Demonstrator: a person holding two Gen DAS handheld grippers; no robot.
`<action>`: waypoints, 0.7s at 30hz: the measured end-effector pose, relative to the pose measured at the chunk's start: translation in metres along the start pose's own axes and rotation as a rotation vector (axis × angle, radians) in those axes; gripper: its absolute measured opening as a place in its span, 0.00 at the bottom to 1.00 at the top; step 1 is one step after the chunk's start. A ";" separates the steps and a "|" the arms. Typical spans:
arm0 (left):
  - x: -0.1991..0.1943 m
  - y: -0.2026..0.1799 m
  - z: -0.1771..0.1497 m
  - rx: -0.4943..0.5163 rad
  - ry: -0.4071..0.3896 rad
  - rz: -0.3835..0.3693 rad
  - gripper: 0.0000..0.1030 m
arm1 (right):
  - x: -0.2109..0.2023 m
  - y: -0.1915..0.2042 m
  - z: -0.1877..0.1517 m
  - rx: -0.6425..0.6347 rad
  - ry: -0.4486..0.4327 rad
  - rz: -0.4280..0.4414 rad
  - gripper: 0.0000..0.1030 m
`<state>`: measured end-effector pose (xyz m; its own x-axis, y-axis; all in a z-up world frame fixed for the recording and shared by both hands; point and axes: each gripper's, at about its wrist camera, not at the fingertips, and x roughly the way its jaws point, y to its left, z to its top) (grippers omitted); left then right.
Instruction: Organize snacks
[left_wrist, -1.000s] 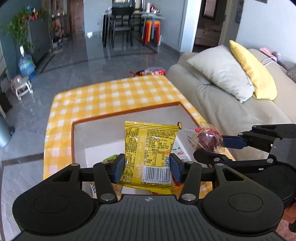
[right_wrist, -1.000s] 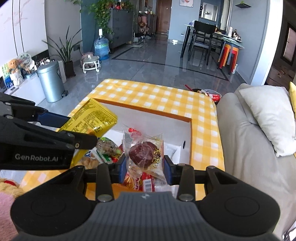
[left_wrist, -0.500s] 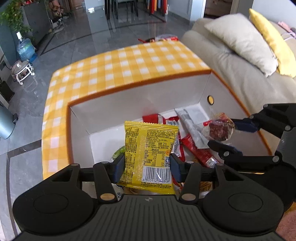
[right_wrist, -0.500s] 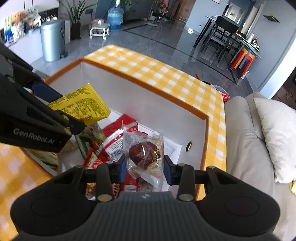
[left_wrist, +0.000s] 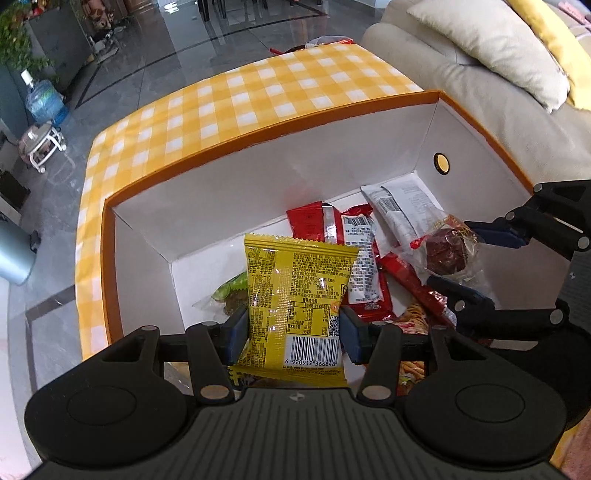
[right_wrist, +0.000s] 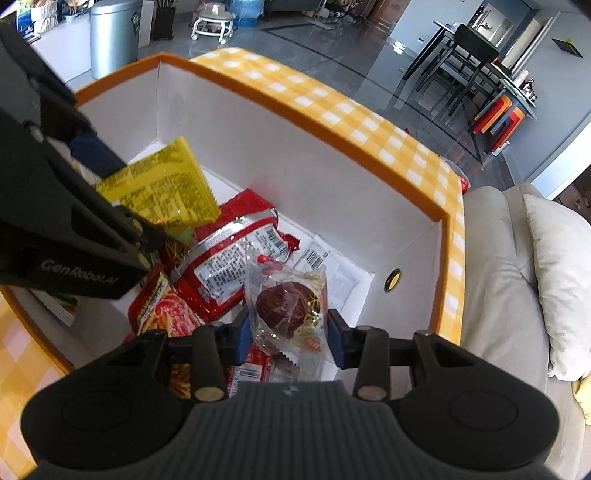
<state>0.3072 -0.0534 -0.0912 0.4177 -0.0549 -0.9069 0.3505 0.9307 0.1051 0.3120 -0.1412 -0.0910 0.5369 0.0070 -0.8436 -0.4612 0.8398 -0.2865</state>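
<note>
Left tongs (left_wrist: 293, 330): clamped on the yellow packet (left_wrist: 297, 302), blue pads against both side edges; the packet stands upright with its barcode at the bottom, hanging over the near left part of the box.
Right tongs (right_wrist: 288, 332): gripping the clear wrapper with a dark round sweet (right_wrist: 286, 304); pads on both sides of the wrapper, which hangs over the right half of the box.
Box (left_wrist: 332, 155): white inside, orange rim, open top, round orange hole in its right end wall; it sits on the tabletop.
Tabletop (left_wrist: 258, 92): covered by a yellow and white checked cloth, bare beyond the box.
Already in the box: red packets (left_wrist: 360, 258) lying flat and overlapping, a white packet (left_wrist: 402, 206) toward the right end, a green-edged packet (left_wrist: 229, 295) at the left, a noodle-print packet (right_wrist: 162, 314) near the front.
In the way: the heap of packets lies directly under both held snacks.
Around: a beige sofa (left_wrist: 498, 96) with a pale cushion right of the box, a metal bin (right_wrist: 114, 33) and a dining table with chairs (right_wrist: 472, 55) beyond.
</note>
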 end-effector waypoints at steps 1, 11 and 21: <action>0.000 0.000 0.000 0.001 -0.001 0.002 0.57 | 0.000 0.000 0.000 -0.004 0.003 -0.001 0.38; -0.016 -0.001 -0.003 0.018 -0.044 0.014 0.76 | -0.014 -0.004 0.003 -0.011 -0.003 -0.010 0.57; -0.086 0.006 -0.012 -0.006 -0.240 0.076 0.79 | -0.069 -0.023 0.011 0.099 -0.109 0.007 0.85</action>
<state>0.2635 -0.0388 -0.0174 0.6299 -0.0688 -0.7737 0.3063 0.9373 0.1661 0.2935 -0.1555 -0.0216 0.6098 0.0675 -0.7897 -0.3965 0.8887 -0.2302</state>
